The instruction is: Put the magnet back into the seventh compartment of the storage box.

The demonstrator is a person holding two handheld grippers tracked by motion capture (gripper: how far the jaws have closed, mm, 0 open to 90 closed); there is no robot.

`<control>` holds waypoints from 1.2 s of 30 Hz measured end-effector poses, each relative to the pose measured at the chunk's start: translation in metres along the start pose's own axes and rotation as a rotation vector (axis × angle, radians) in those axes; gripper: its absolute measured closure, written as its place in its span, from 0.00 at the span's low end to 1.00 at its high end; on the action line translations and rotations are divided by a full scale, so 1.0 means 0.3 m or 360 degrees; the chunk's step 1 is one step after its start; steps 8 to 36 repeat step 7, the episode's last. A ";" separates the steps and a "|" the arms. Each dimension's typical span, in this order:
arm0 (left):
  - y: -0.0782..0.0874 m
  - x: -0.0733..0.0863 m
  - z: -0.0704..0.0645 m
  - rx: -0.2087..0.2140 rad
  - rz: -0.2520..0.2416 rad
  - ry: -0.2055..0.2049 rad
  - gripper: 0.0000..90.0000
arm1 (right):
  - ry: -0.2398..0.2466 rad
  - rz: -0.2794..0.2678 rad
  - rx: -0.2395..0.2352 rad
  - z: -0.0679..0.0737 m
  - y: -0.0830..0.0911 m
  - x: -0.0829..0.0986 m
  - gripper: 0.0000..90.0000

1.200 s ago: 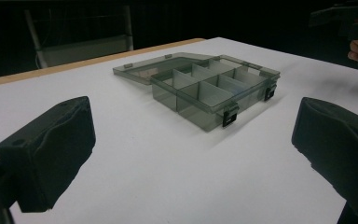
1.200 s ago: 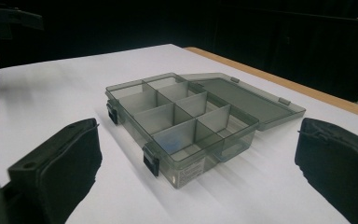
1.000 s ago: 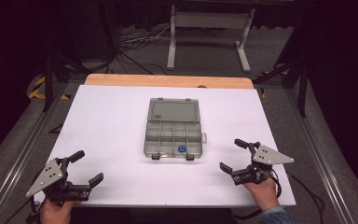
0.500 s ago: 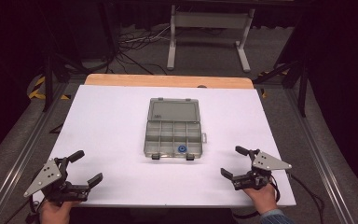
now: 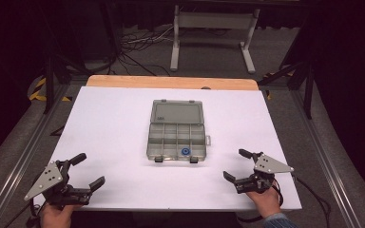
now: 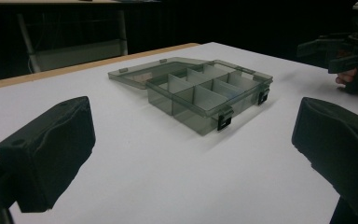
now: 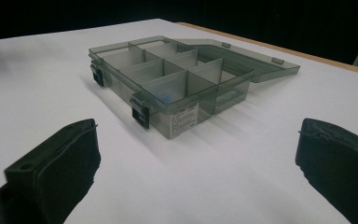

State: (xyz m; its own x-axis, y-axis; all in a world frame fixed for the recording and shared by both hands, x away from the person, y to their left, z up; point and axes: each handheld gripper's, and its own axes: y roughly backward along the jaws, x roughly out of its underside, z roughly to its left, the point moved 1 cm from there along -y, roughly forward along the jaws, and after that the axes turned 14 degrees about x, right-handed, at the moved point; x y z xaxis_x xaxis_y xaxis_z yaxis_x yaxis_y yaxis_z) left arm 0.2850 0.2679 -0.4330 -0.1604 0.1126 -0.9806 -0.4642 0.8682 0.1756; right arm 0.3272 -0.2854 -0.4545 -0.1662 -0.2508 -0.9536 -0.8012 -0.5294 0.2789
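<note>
Compartment box was sat mid-table, lid folded back flat, blue ring in a front cell. Left gripper and right gripper were held wide apart, empty, well clear. Risk: light box shoved if clipped one-sided.

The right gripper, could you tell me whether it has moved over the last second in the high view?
Yes. The right gripper has drawn back toward the person's edge of the table, ending farther from the open organizer box, which has stayed put.
</note>
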 end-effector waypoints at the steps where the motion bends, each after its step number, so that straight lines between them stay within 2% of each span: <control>1: 0.000 0.000 0.000 -0.0001 0.0001 -0.0002 0.00 | 0.0002 -0.0002 0.0002 0.001 0.001 -0.002 0.00; 36: 0.002 0.000 0.000 0.0002 -0.0003 0.0003 0.00 | 0.0006 -0.0008 0.0009 0.003 0.003 -0.006 0.00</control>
